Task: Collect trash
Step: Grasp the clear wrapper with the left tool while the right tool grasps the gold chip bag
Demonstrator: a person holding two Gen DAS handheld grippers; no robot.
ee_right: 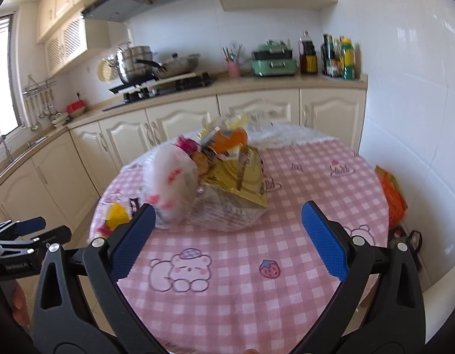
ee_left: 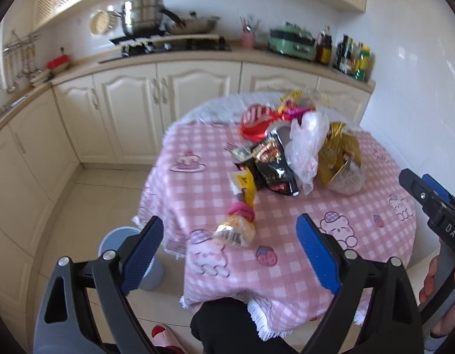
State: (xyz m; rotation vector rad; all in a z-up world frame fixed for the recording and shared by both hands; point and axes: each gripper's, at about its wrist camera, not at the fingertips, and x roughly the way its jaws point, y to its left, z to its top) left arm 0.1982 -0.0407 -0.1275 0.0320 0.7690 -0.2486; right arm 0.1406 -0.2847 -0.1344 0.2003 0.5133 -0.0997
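A pile of trash lies on a round table with a pink checked cloth (ee_left: pixel 286 206): a black snack bag (ee_left: pixel 271 162), a white plastic bag (ee_left: pixel 307 144), a gold wrapper (ee_left: pixel 342 153), a red wrapper (ee_left: pixel 254 121) and a yellow-and-pink wrapper (ee_left: pixel 239 215) nearest me. My left gripper (ee_left: pixel 230 247) is open and empty, just short of that nearest wrapper. My right gripper (ee_right: pixel 227 236) is open and empty above the cloth (ee_right: pixel 257 265), short of the white bag (ee_right: pixel 171 185) and gold wrapper (ee_right: pixel 242 180). It also shows in the left wrist view (ee_left: pixel 428 197).
A blue-grey bin (ee_left: pixel 130 253) stands on the floor left of the table. Cream cabinets and a counter with pots (ee_left: pixel 145 14), a green appliance (ee_right: pixel 271 59) and bottles (ee_right: pixel 339 56) run behind. An orange bag (ee_right: pixel 392 194) sits by the right wall.
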